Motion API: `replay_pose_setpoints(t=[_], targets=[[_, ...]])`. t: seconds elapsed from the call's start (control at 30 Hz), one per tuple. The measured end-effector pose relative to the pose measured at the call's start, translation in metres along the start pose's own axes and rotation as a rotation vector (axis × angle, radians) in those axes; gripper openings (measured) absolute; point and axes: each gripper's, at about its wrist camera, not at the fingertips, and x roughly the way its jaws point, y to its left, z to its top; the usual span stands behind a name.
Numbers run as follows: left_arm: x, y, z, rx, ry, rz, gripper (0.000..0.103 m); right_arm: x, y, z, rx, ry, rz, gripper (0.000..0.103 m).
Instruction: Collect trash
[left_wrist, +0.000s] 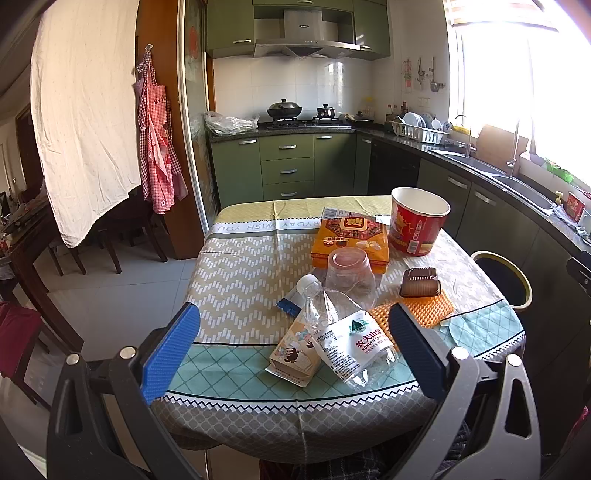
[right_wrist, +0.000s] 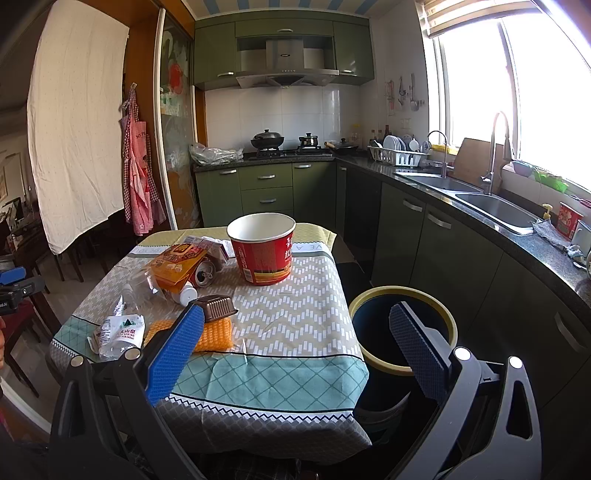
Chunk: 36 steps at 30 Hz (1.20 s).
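Trash lies on a small table with a patterned cloth (left_wrist: 236, 295) (right_wrist: 295, 317). A crushed clear water bottle (left_wrist: 343, 332) (right_wrist: 118, 332) lies near the front, over a beige snack packet (left_wrist: 295, 354). Behind are a clear plastic cup (left_wrist: 351, 275), an orange box (left_wrist: 351, 240) (right_wrist: 177, 264), a red paper bucket (left_wrist: 417, 221) (right_wrist: 264, 249), a brown ridged tray (left_wrist: 421, 282) (right_wrist: 218, 308) on an orange mat (left_wrist: 421, 308) (right_wrist: 214, 336), and a dented can (right_wrist: 205, 275). My left gripper (left_wrist: 291, 350) is open, level with the bottle. My right gripper (right_wrist: 295, 347) is open over the table's front right corner.
A dark bin with a yellow rim (right_wrist: 402, 332) (left_wrist: 506, 277) stands on the floor right of the table. Green cabinets and a counter with a sink (right_wrist: 491, 206) run along the right. Dark wooden chairs (left_wrist: 110, 236) stand at the left.
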Motion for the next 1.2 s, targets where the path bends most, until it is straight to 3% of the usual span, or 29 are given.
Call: replay_pose_setpoints(t=[0.37,0.6,0.8,1.0,1.2], targets=[[0.005,0.0,0.003,0.012,0.024,0.004,0.097,0.004,0.001,-0.001,-0.002,0.014,0.005,0.099],[0.041,0.005,0.024,0.059,0.137,-0.02,0.097,0.028,-0.002,0.033,-0.057,0.072,0.021,0.099],[0.092,-0.004,0.065,0.107,0.264,-0.077,0.097,0.078,0.003,0.084,-0.106,0.173,0.07,0.099],[0.146,-0.034,0.096,0.161,0.373,-0.146,0.097,0.147,0.015,0.116,-0.099,0.327,0.164,0.099],[0.202,-0.047,0.116,0.203,0.444,-0.121,0.097,0.208,0.019,0.134,-0.079,0.416,0.176,0.099]])
